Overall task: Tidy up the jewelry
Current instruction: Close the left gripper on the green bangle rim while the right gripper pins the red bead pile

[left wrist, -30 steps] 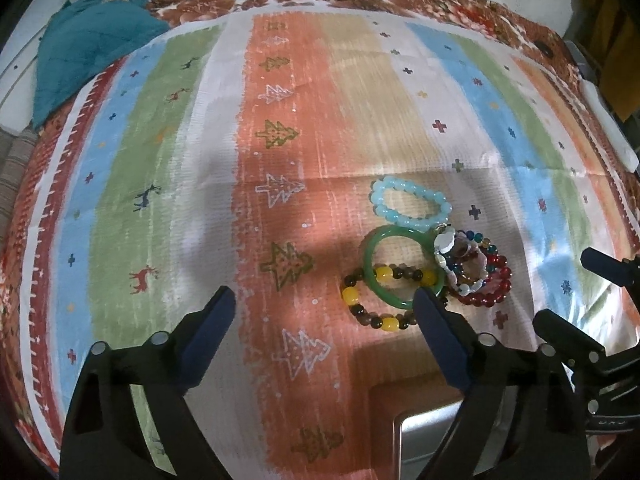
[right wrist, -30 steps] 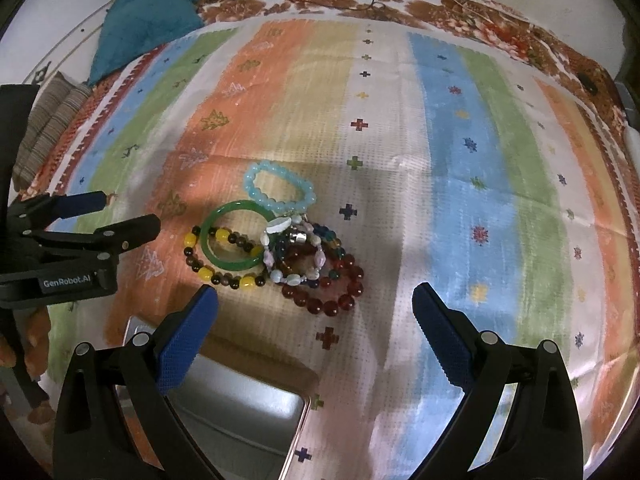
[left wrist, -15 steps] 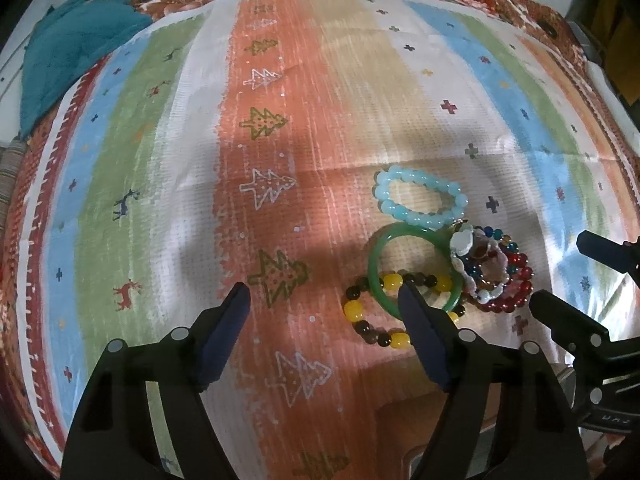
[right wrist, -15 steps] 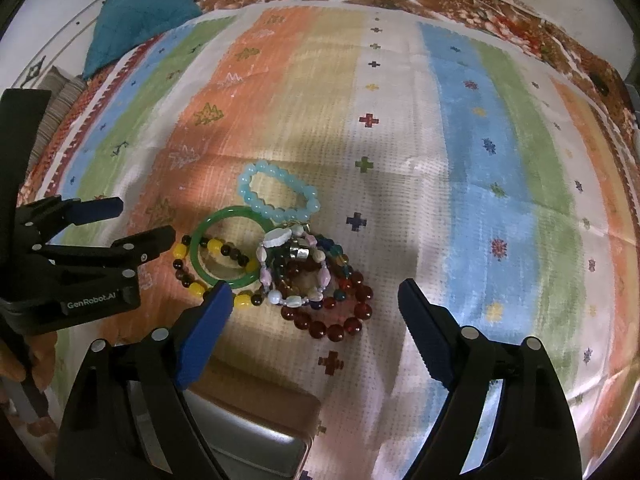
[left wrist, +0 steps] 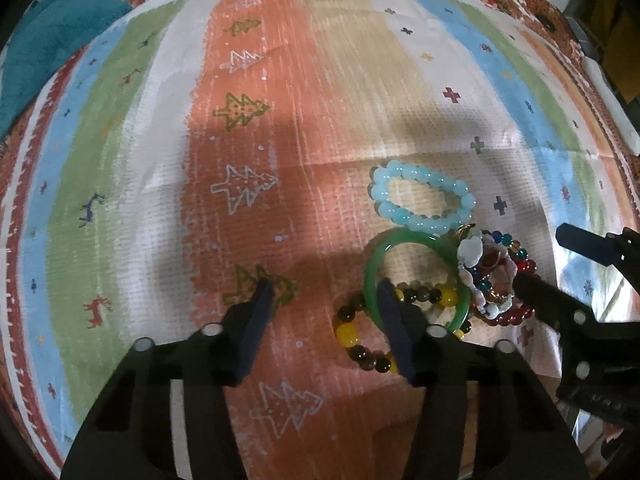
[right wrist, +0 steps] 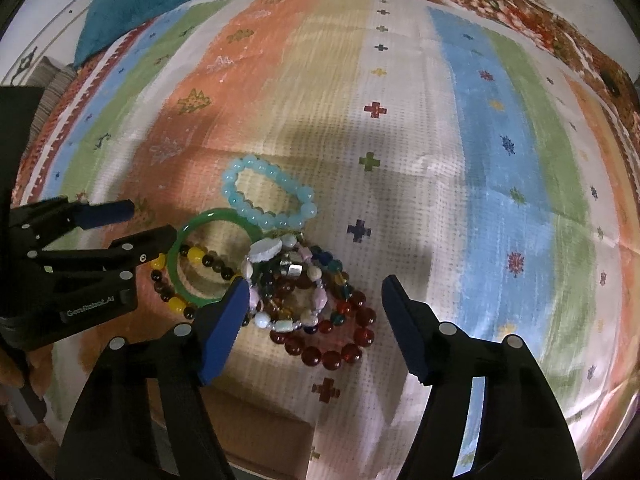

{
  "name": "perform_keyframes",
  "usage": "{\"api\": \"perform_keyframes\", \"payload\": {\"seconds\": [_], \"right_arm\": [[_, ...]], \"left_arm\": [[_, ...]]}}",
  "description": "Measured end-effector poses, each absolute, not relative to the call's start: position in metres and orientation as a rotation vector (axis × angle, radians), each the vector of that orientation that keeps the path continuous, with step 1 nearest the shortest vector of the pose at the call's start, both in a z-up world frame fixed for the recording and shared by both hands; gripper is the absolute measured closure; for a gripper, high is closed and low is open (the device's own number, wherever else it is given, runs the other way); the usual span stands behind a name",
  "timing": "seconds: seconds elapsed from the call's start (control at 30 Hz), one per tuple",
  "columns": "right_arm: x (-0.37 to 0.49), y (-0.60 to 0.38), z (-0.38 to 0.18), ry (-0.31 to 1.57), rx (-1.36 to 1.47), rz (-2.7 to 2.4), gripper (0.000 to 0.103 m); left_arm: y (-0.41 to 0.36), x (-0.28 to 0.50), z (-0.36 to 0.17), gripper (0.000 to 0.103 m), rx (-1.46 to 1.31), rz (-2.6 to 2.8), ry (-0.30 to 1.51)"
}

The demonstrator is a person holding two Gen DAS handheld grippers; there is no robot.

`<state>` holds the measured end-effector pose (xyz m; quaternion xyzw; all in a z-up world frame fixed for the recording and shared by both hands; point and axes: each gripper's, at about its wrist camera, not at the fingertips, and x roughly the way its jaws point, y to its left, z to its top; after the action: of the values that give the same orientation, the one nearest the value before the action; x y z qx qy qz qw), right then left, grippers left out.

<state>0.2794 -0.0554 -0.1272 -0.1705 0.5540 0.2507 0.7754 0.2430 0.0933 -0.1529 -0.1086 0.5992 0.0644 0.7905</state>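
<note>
Both claws are hanging spread apart and holding nothing over the striped cloth. The green bangle is lying on that cloth, overlapping a yellow-and-brown bead bracelet. The left claw is sitting just left of the bangle, one finger over its rim. The pale blue bead bracelet is touching the bangle's far side; the right claw is hovering over the mixed-bead pile beside the bangle.

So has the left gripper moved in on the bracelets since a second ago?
Yes. The left gripper has come forward and right toward the pile: its right finger now overlaps the green bangle, where earlier it sat short of it. Fingers have narrowed but remain open.
</note>
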Motion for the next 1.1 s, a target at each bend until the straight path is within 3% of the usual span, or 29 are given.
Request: {"api": "perform_keyframes", "payload": {"seconds": [0.2, 0.5, 0.77, 1.0, 1.1], "right_arm": [[0.283, -0.048, -0.137, 1.222, -0.390, 0.557, 0.047], [0.286, -0.037, -0.149, 1.239, -0.431, 0.571, 0.056], [0.289, -0.026, -0.156, 1.240, -0.462, 0.591, 0.060], [0.289, -0.017, -0.160, 1.249, -0.484, 0.617, 0.073], [0.288, -0.016, -0.161, 1.251, -0.483, 0.616, 0.074]], "left_arm": [[0.094, 0.246, -0.157, 0.054, -0.240, 0.110, 1.290], [0.089, 0.258, -0.164, 0.072, -0.247, 0.064, 1.316], [0.086, 0.265, -0.168, 0.078, -0.259, 0.056, 1.328], [0.087, 0.270, -0.170, 0.083, -0.284, 0.046, 1.327], [0.087, 0.271, -0.170, 0.084, -0.287, 0.044, 1.327]]}}
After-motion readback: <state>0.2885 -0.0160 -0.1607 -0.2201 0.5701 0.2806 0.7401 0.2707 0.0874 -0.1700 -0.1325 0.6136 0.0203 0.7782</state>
